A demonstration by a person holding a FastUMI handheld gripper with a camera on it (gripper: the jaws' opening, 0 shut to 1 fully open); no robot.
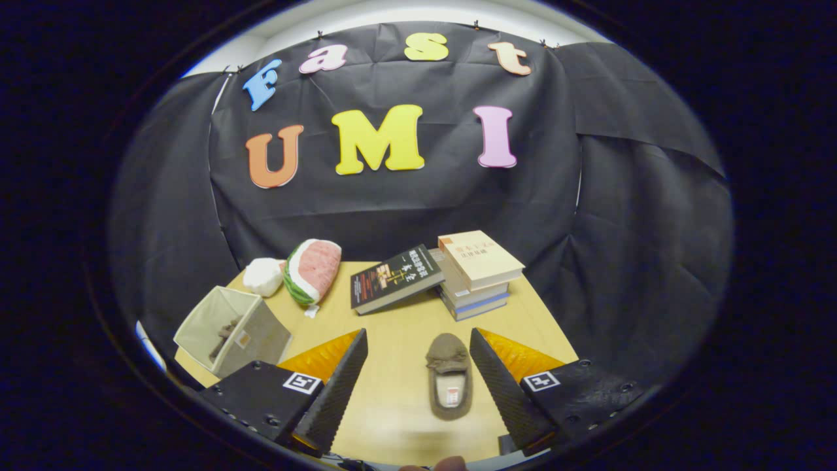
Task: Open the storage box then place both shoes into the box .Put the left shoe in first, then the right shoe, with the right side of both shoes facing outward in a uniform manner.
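Even overhead light — fisheye-warped edges

the gripper (418, 366) is held above the table and tilted downward, its two fingers spread wide apart with a broad gap between them; the fingers (337, 386) press on nothing and nothing is gripped, their ridged inner faces turned toward each other. each finger runs back to a dark block bearing a small square marker; behind the fingers, at their base, a fingertip (450, 463) of the person just shows.
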